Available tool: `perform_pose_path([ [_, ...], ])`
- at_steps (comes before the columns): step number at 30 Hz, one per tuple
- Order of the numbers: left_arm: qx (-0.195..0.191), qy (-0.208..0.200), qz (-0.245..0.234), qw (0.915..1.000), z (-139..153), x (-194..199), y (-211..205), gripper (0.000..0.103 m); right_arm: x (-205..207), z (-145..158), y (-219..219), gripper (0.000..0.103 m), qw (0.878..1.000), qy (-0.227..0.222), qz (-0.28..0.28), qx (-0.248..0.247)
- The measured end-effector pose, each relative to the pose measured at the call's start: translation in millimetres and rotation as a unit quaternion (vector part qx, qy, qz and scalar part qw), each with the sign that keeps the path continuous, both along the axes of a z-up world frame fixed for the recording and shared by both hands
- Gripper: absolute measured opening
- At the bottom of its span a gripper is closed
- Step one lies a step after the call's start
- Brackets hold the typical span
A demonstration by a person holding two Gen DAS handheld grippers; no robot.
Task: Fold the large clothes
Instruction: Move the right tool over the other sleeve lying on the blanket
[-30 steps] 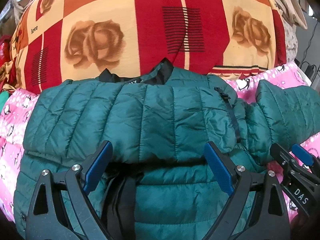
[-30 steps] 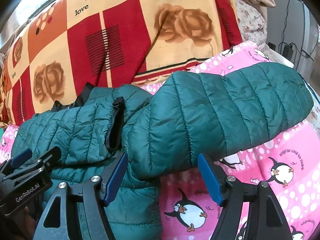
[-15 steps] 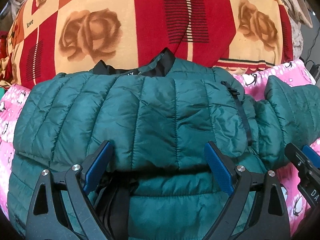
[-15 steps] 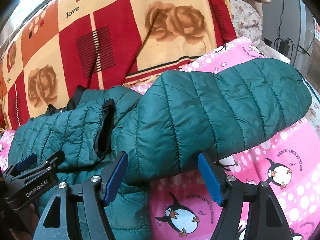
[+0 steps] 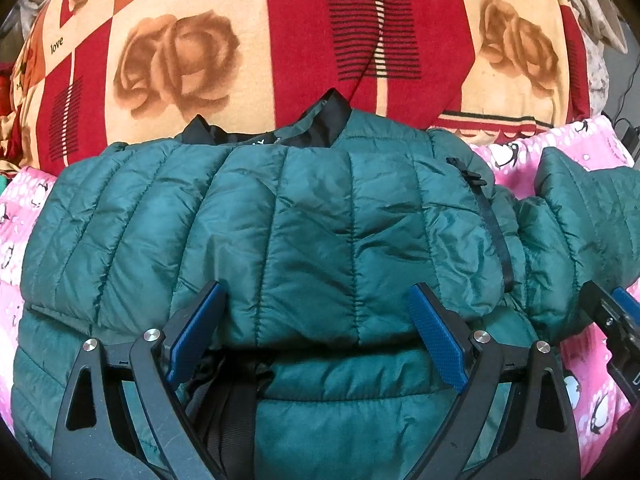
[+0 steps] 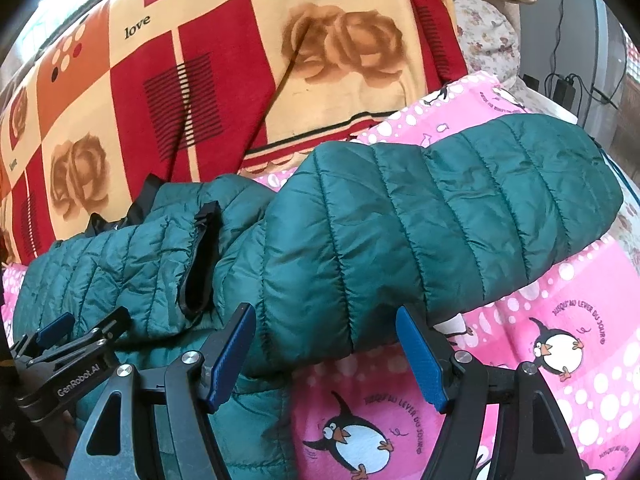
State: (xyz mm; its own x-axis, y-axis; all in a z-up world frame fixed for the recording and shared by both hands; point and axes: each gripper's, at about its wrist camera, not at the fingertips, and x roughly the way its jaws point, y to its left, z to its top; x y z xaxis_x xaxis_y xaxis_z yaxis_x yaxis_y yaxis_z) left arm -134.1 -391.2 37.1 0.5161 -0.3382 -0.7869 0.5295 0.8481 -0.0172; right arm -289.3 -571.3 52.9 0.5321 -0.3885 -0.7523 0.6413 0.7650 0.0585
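Observation:
A dark green quilted puffer jacket (image 5: pixel 312 232) lies on a pink penguin-print blanket (image 6: pixel 560 320). Its left sleeve is folded across the chest and its black collar (image 5: pixel 328 120) points away from me. The right sleeve (image 6: pixel 460 208) stretches out to the right over the blanket. My left gripper (image 5: pixel 316 332) is open, its blue pads just over the lower edge of the folded sleeve. My right gripper (image 6: pixel 326 352) is open at the near edge of the outstretched sleeve. Each gripper shows at the edge of the other's view.
A red, orange and cream rose-print blanket (image 5: pixel 280 40) rises behind the jacket. Pale floral bedding (image 6: pixel 484 28) and cables with a power adapter (image 6: pixel 560 84) sit at the far right.
Both grippers have moved slightly forward toward the jacket, so it looks larger. The jaws have stayed open and the jacket has not moved.

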Motion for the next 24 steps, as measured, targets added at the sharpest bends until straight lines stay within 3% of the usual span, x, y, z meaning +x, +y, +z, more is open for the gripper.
perform_pose_path([
  [16,0.004,-0.038,0.022,0.999,20.1,2.5,20.2,0.093,-7.4,2.6,-7.0,0.07,1.0,-0.013,-0.017,-0.002],
  [24,-0.004,-0.016,0.03,0.9994,16.0,5.3,30.5,0.093,-12.0,3.2,-12.1,0.07,0.999,-0.016,-0.031,-0.004],
])
